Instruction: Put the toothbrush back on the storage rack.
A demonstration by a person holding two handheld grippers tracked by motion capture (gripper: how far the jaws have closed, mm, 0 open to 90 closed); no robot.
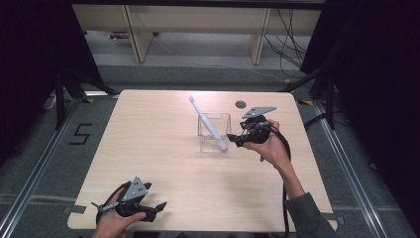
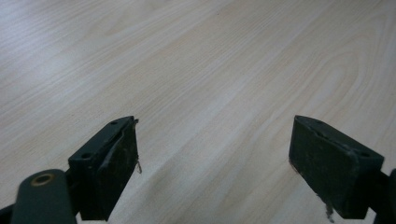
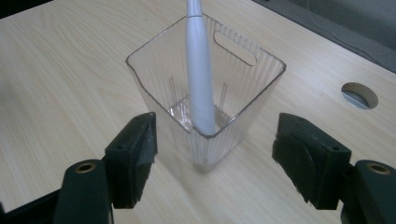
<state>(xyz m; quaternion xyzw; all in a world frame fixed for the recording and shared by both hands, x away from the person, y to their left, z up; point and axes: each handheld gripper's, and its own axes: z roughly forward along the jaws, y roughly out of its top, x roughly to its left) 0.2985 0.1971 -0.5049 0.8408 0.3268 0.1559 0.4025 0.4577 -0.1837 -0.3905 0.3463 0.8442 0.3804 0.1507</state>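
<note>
Wooden table [image 1: 163, 148], white toothbrush [image 1: 208, 125] leaning in clear bin [image 3: 205, 100], right gripper [image 3: 215, 154] jaws wide beside it, left gripper [image 2: 215, 158] jaws wide.

Table [image 1: 163, 148] brightly lit from above, surroundings dark; soft shadows; gripper views slightly blurred.

We held the left gripper [image 1: 161, 205] low at the desk's near-left corner, jaws spread wide; our right gripper [image 1: 233, 139] reached past mid-desk, jaws likewise parted, forearm extended.
</note>
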